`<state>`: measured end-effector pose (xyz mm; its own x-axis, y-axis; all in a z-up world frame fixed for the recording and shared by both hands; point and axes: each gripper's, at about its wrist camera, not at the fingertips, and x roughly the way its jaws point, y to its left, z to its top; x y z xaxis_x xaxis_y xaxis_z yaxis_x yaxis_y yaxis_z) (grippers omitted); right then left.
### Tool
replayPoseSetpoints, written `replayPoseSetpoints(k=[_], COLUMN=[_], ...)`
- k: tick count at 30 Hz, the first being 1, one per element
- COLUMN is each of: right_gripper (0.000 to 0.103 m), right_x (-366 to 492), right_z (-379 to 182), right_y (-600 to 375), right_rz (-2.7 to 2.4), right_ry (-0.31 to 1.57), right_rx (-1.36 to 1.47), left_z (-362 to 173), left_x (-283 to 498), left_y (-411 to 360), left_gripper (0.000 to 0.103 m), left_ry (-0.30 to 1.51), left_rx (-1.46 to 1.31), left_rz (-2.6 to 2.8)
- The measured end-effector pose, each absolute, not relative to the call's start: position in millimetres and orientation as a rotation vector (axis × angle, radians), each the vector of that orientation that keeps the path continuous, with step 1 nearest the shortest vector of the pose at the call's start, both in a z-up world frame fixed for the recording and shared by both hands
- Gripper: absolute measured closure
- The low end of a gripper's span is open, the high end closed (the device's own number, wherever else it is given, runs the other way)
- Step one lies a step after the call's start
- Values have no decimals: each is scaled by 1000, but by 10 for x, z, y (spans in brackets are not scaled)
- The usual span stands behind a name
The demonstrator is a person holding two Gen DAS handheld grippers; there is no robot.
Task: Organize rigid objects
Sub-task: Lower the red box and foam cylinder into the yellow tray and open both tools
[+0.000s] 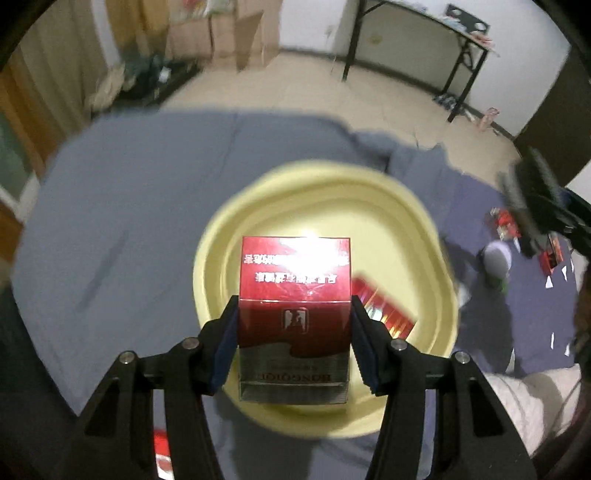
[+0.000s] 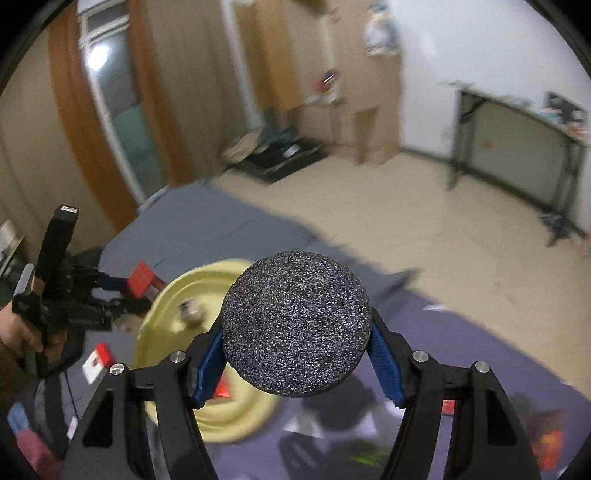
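My left gripper (image 1: 294,314) is shut on a red and silver cigarette pack (image 1: 294,295), held upright above a pale yellow basin (image 1: 424,229). A second red pack (image 1: 384,310) lies inside the basin. My right gripper (image 2: 296,343) is shut on a dark speckled round disc (image 2: 295,325), held above the blue-grey cloth. In the right wrist view the left gripper (image 2: 122,288) holds the red pack (image 2: 140,278) over the basin (image 2: 162,314), which holds a small blurred object (image 2: 190,312). In the left wrist view the right gripper (image 1: 532,206) is at the far right.
A blue-grey cloth (image 1: 129,206) covers the work surface. Small red packs (image 1: 506,225) and white scraps (image 1: 554,339) lie on it at the right. A red and white pack (image 2: 98,360) lies left of the basin. A black-legged table (image 1: 424,40) and cardboard boxes (image 1: 236,33) stand by the far wall.
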<state>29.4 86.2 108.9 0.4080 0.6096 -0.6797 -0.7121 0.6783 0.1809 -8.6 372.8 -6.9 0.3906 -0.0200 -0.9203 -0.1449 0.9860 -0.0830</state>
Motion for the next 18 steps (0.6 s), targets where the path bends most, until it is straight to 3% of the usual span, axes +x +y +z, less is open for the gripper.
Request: replayPoseSetpoints(k=[8,15,18], right_gripper=[35,34,27], right_x=[389,544,540], right_z=[213,-143,-152], right_y=[1988,2236,2248], right_rz=[861,825,841], right_ry=[906,943,939], right_rx=[-324,-383,-357], left_z=[-786,-884,-896], left_x=[5,74,36], left_y=[3525,3518,3529], left_gripper=[46,46,40], left_ry=[1277,1271,1260], left_rx=[-183,-155,-167], left_rz=[14,46,45])
